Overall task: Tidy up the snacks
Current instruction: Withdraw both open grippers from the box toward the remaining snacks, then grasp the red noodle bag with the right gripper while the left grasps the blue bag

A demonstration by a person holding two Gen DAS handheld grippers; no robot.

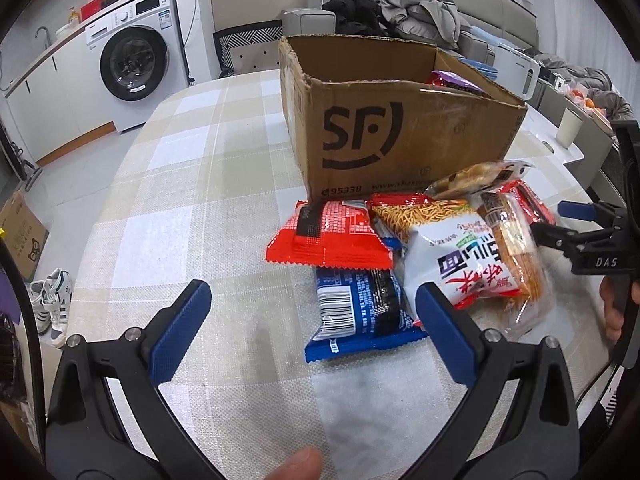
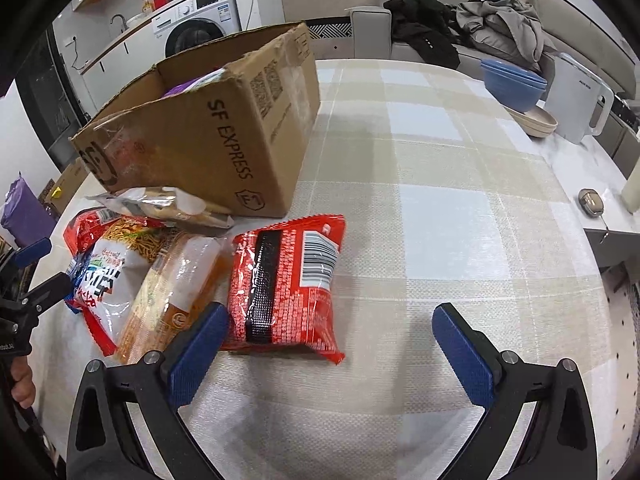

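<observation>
The snack packets lie heaped on the bench against the cardboard box (image 1: 400, 128), likely staged for packing; one purple packet (image 1: 456, 80) already sits inside. The left tool (image 1: 312, 332) hovers low with fingers spread and empty, near the blue packet (image 1: 356, 312). The right tool (image 2: 328, 340), equally wide and empty, faces the red packet (image 2: 284, 284).

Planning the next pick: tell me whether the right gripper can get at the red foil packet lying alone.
Probably yes: the right gripper is open, and the red foil packet lies uncovered just ahead on the checked tablecloth.
</observation>
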